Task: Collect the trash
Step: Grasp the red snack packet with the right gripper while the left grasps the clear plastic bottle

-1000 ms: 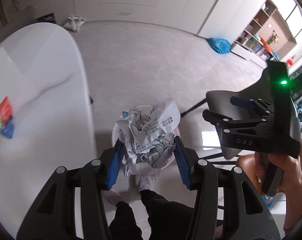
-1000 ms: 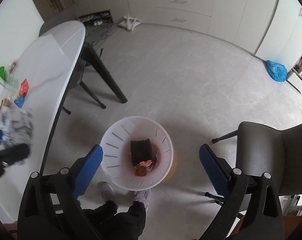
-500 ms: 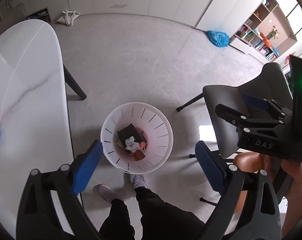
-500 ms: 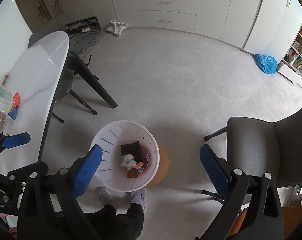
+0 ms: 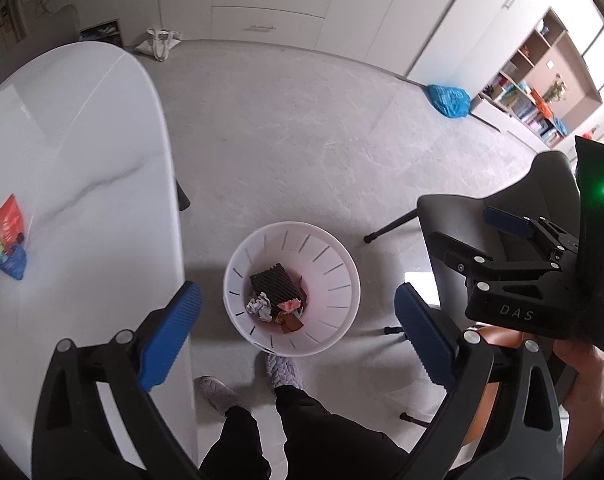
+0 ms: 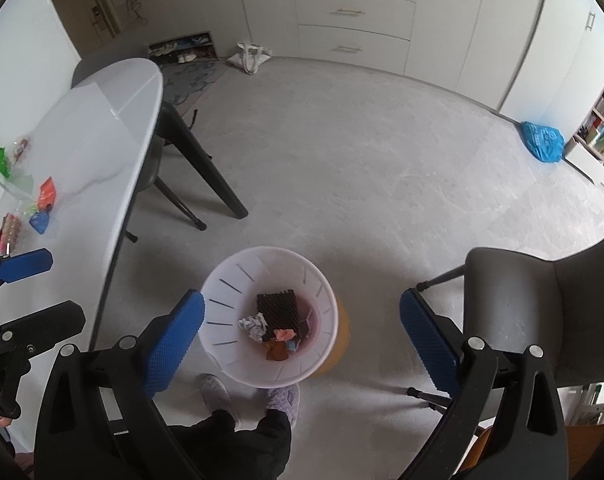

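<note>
**Paper dropped into bin; both hand-held grippers empty over the waste basket**

The left hand-held gripper is hanging above the white waste basket with its jaws spread wide; they have just been opening, and nothing is lying between the ribbed blue pads. The right hand-held gripper is likewise standing fully open and empty over the same basket.

The crumpled paper is now sitting inside the basket, beside a black corrugated block and some orange and pink scraps. The basket is a round, slotted, thin-walled plastic tub standing on the grey floor, just beside the edge of the counter.

More trash is waiting on the glossy white counter: a red packet, a blue wrapper and a green scrap, lying close together. These are looking thin, crinkly and light.

In the inspector's judgement, the step in hand is the return to the counter for the next piece. To do it well, the operator is advised to lift clear of the basket rim first, approach the wrappers from above with the jaws wide, and pinch a raised fold rather than scrape the slick top, since flat film is likely to slide.
</note>
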A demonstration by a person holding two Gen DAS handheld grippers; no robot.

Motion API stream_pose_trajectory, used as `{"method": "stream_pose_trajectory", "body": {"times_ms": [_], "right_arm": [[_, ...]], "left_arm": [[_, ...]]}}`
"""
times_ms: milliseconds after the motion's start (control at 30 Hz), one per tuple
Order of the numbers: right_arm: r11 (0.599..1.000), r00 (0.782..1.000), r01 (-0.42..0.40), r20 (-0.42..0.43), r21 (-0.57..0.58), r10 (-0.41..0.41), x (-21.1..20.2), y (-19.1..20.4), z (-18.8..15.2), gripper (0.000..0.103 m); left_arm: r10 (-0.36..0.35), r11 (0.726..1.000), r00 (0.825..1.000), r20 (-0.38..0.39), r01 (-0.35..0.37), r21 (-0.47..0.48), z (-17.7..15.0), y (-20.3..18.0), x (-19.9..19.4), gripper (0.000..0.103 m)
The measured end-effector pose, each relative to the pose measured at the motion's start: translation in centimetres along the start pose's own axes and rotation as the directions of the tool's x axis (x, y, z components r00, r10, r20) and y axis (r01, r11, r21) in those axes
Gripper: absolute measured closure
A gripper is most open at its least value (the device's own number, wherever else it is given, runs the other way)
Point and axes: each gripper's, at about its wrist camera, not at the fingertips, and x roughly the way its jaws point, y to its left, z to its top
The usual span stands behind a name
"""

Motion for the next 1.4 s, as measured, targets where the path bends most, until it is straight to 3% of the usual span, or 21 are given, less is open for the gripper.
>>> {"method": "stream_pose_trajectory", "body": {"times_ms": [233, 467, 667, 767, 933, 1067, 1200, 1400], "right_arm": [[0.995, 0.997, -0.062, 0.031, -0.081, 0.065, -0.7, 4.8, 1.6, 0.003], [0.968, 0.987, -0.154, 0.016, -0.197, 0.160, 0.2, 12.6, 3.6, 0.003], [0.916, 0.967, -0.249, -0.024, -0.315, 0.255, 1.4, 21.0, 5.5, 0.003], [0.887, 0.955, -0.291, -0.050, -0.358, 0.293, 2.5, 25.3, 6.7, 0.003], [0.852, 0.929, -0.366, -0.094, -0.375, 0.358, 4.9, 32.3, 8.8, 0.003], [0.845, 0.924, -0.380, -0.123, -0.375, 0.361, 7.6, 36.2, 10.1, 0.004], [0.850, 0.918, -0.396, -0.183, -0.347, 0.352, 11.7, 39.5, 11.7, 0.015], [0.865, 0.925, -0.370, -0.217, -0.338, 0.311, 15.1, 41.7, 12.3, 0.029]], "left_arm": [[0.072, 0.994, 0.995, 0.074, -0.066, -0.083, -1.2, 4.0, -3.5, 0.008], [0.213, 0.961, 0.969, 0.126, -0.185, -0.205, -3.5, 10.4, -7.5, 0.008], [0.307, 0.902, 0.945, 0.115, -0.250, -0.353, -6.3, 17.1, -10.2, 0.008], [0.352, 0.859, 0.931, 0.097, -0.280, -0.429, -8.4, 20.8, -11.2, 0.008], [0.394, 0.807, 0.917, 0.070, -0.308, -0.503, -10.8, 25.2, -12.2, 0.008], [0.410, 0.779, 0.910, 0.057, -0.318, -0.540, -12.5, 28.0, -12.6, 0.008], [0.423, 0.773, 0.905, 0.047, -0.333, -0.539, -13.2, 29.7, -12.6, 0.008], [0.429, 0.794, 0.903, 0.037, -0.357, -0.491, -11.7, 32.6, -10.5, 0.008]]}}
